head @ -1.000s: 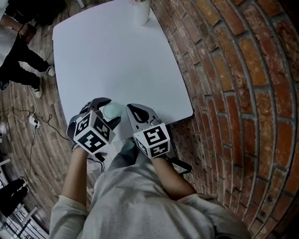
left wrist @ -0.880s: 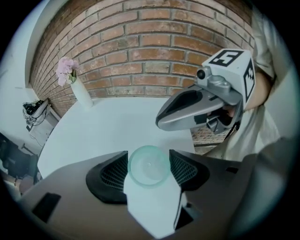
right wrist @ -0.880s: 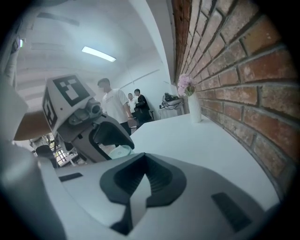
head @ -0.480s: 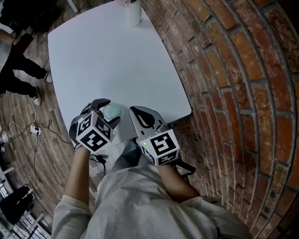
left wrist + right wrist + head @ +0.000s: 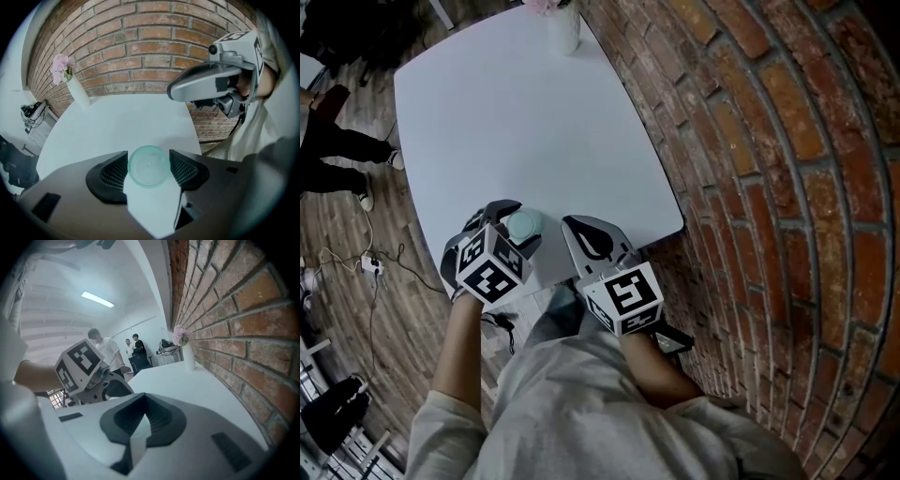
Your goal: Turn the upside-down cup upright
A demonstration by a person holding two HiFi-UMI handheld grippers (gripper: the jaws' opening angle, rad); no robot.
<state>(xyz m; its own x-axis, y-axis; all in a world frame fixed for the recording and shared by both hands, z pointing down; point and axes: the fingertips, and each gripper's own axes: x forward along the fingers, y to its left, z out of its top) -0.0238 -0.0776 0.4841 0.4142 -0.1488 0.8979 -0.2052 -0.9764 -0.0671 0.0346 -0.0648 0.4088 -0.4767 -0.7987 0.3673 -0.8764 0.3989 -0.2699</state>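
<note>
Left claw (image 5: pixel 148 161) pinches cup (image 5: pixel 523 224) by its sides, base up, at table (image 5: pixel 534 112) near edge | right claw (image 5: pixel 142 408) pressed together, empty, over same edge | step: grip before the flip | how: hold firm, lift clear of table, roll wrist half a turn, set down on base

White table (image 5: pixel 534 122), rounded corners, set on wood-plank floor (image 5: pixel 394 300), right edge close to brick wall (image 5: pixel 769 141). Slim white vase (image 5: pixel 565 28) with pink flowers (image 5: pixel 61 65) stood upright at far corner by wall. Pale green cup (image 5: pixel 525 225) seen base-up at near edge.
</note>
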